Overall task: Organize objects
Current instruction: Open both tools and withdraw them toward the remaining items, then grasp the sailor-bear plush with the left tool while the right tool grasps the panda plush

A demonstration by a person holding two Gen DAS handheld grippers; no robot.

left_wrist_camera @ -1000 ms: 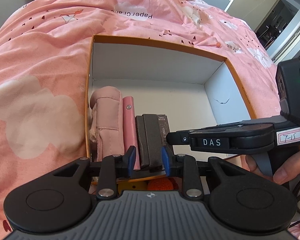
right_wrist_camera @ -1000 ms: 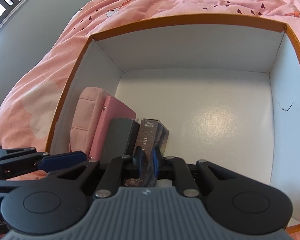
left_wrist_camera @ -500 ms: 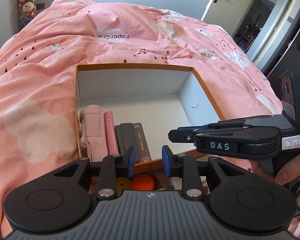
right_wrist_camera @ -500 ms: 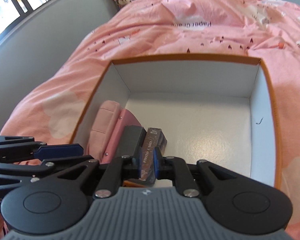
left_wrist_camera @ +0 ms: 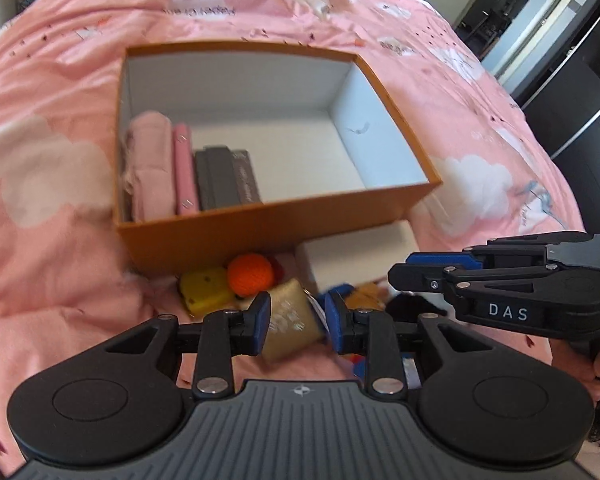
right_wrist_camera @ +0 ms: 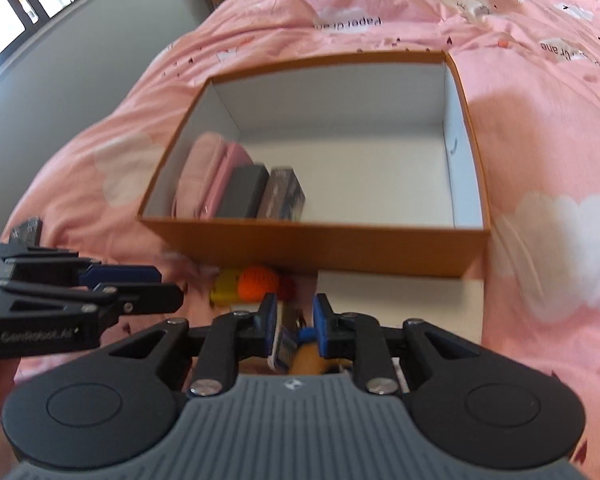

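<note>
Left wrist view first: the left gripper (left_wrist_camera: 297,326) hangs over the pink cloud-print bed cover (left_wrist_camera: 52,240) with its fingers parted and gripping nothing; a small gold fabric pouch (left_wrist_camera: 290,326) lies on the bed below and between them, with no sign that the pads press on it. Just beyond the fingertips sit an orange crocheted ball (left_wrist_camera: 250,274) and a yellow sponge-like block (left_wrist_camera: 204,292), both against the near wall of the orange cardboard box with a white inside (left_wrist_camera: 268,232). Further beyond the fingers, in the box's left end, four things stand in a row: a pink fabric pouch (left_wrist_camera: 148,168), a pink wallet (left_wrist_camera: 185,176), a dark grey case (left_wrist_camera: 214,180) and a brown printed carton (left_wrist_camera: 246,182). To the right of the fingers the right gripper (left_wrist_camera: 400,270) comes in sideways. Now the right wrist view: the right gripper's jaws have just been opening and stand a little apart, empty, with blurred oddments on the bed beneath the gap. The white flat lid or box (right_wrist_camera: 400,300) lies just beyond the right finger. My read: one row is packed, most of the box floor is bare, and the loose pile in front remains to go in.
</note>
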